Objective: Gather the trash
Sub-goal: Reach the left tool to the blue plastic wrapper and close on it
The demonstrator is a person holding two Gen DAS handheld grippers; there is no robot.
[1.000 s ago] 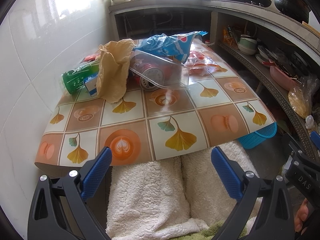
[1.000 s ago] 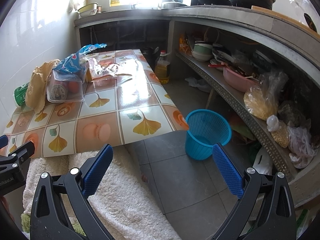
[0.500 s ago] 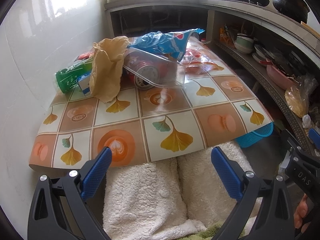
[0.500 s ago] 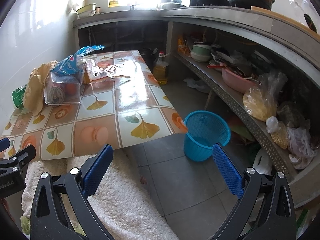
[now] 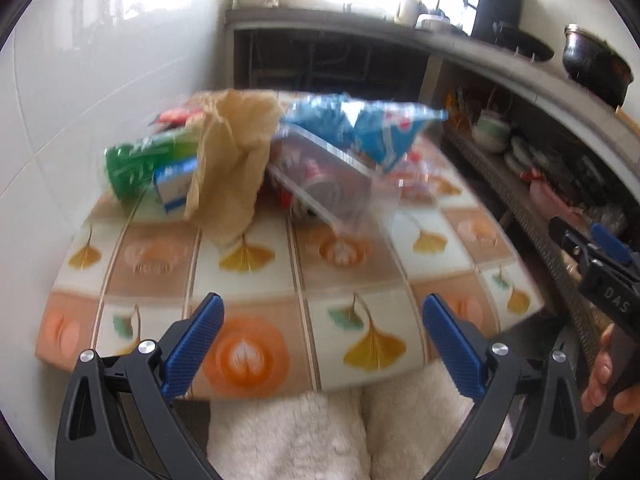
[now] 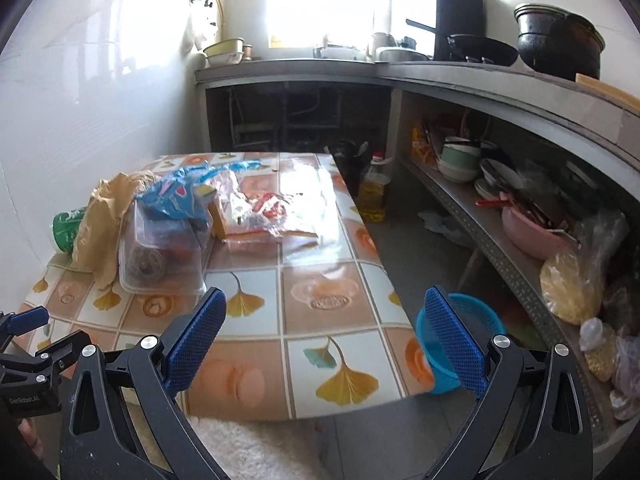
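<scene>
Trash is piled at the far left of a table [image 5: 360, 264] with a ginkgo-leaf cloth: a brown paper bag [image 5: 236, 152], a green can [image 5: 140, 160], a small blue-and-white carton [image 5: 176, 184], a blue snack wrapper [image 5: 360, 128] and a clear plastic box [image 5: 320, 184] with a drink can inside. The same pile shows in the right wrist view: the paper bag [image 6: 104, 220], wrapper [image 6: 180, 196], clear box [image 6: 160, 256], plus crumpled clear wrappers [image 6: 264, 212]. My left gripper [image 5: 322, 344] hangs open over the table's near edge. My right gripper [image 6: 326, 336] is open too, short of the pile. A blue basket [image 6: 480, 320] stands on the floor.
A white tiled wall runs along the table's left. A grey counter and shelf [image 6: 500, 216] with bowls, a pink basin [image 6: 532, 228] and bags line the right. An oil bottle [image 6: 374, 188] stands on the floor past the table. White fluffy fabric [image 5: 300, 436] lies below the near edge.
Both grippers have moved forward toward the table and the pile looks nearer and larger. The left wrist view is now motion-blurred. Both stay open and empty.
</scene>
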